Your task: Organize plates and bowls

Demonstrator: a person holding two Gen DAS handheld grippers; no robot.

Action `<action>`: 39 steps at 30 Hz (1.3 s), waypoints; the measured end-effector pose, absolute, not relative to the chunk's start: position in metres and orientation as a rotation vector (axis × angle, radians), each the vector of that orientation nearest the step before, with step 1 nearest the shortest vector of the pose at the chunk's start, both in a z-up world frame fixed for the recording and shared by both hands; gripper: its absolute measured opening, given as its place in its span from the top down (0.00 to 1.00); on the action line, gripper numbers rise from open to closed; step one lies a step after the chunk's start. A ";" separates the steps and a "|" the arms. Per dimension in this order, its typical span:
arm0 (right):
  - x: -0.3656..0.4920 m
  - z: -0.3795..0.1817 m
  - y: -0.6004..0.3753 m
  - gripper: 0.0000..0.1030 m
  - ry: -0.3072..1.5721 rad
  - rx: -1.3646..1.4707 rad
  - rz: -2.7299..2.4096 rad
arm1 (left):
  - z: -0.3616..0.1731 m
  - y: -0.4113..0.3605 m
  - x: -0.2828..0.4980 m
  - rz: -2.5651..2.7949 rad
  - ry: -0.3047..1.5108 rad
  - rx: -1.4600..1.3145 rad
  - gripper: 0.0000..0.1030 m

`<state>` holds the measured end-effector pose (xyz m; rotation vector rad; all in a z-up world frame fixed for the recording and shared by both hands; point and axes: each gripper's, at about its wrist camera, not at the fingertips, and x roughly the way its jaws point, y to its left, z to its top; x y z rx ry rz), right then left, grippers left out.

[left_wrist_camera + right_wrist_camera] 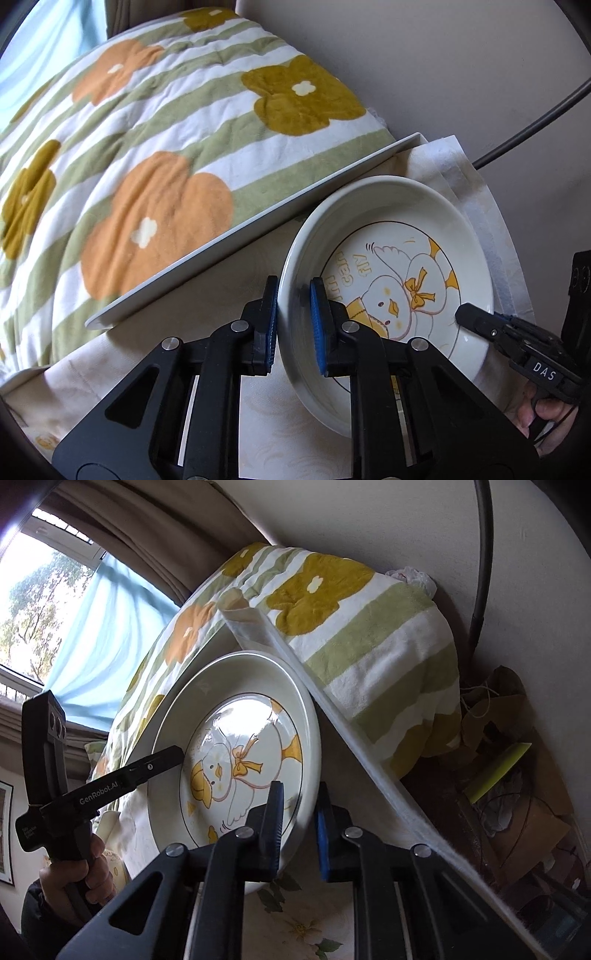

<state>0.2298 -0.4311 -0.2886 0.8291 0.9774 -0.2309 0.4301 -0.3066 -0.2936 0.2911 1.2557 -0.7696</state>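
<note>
Resting place: sitting on the cloth-covered table [303, 424], beside the flowered blanket [147, 147].
Plate [388, 295]: round, no long axis; its rim runs between both sets of jaws, on opposite sides.
Left gripper [293, 321]: jaws straddling the near rim, apparently not yet clamped.
Right gripper [299, 827]: likewise astride the rim; whether it pinches, I cannot tell.
Nearer: neither.

Table [229, 269], cream floral cloth [280, 417] over it; plate [465, 221] on cloth.
</note>
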 end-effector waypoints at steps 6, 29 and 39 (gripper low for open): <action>0.228 -0.268 -0.430 0.86 0.962 0.771 -0.183 | -0.270 -0.293 0.421 -0.751 1.233 0.243 0.87; 0.155 -0.161 -0.288 0.86 0.946 0.470 0.222 | -0.146 -0.071 0.252 -0.480 1.059 -0.031 0.87; 0.143 -0.197 -0.199 0.86 1.064 0.371 0.375 | -0.185 0.032 0.183 -0.301 1.118 -0.129 0.87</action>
